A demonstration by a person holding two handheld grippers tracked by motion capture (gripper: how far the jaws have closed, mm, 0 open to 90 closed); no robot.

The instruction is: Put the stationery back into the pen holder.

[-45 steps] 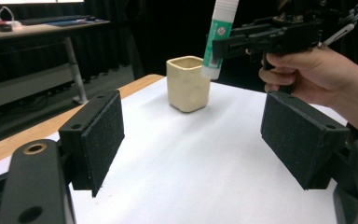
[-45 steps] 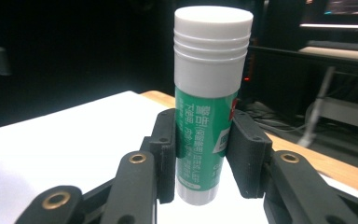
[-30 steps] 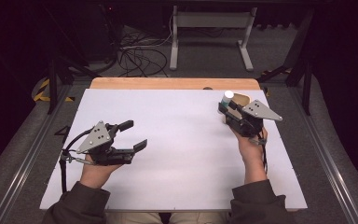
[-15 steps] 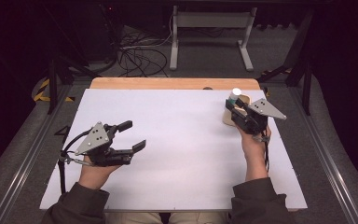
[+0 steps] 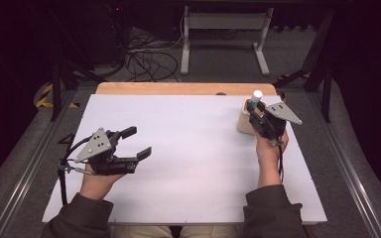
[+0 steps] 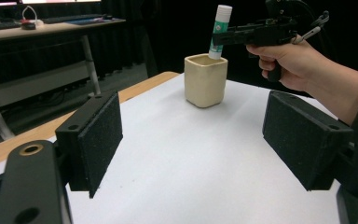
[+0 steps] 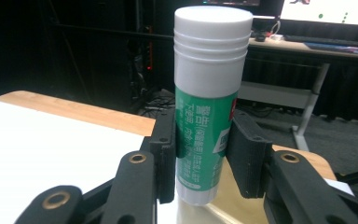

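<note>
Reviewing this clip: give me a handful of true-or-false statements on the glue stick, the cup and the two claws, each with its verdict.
1. The right claw is clamped on the green glue stick. True.
2. The glue stick lies flat on the white board. False: it is held upright, its lower end at the mouth of the beige cup.
3. The left claw is open with nothing between its pads. True.
4. The cup stands at the board's left edge. False: in the high view it stands near the far right corner of the white board.
5. The glue stick's cap is off. False: a white cap is on top.
</note>
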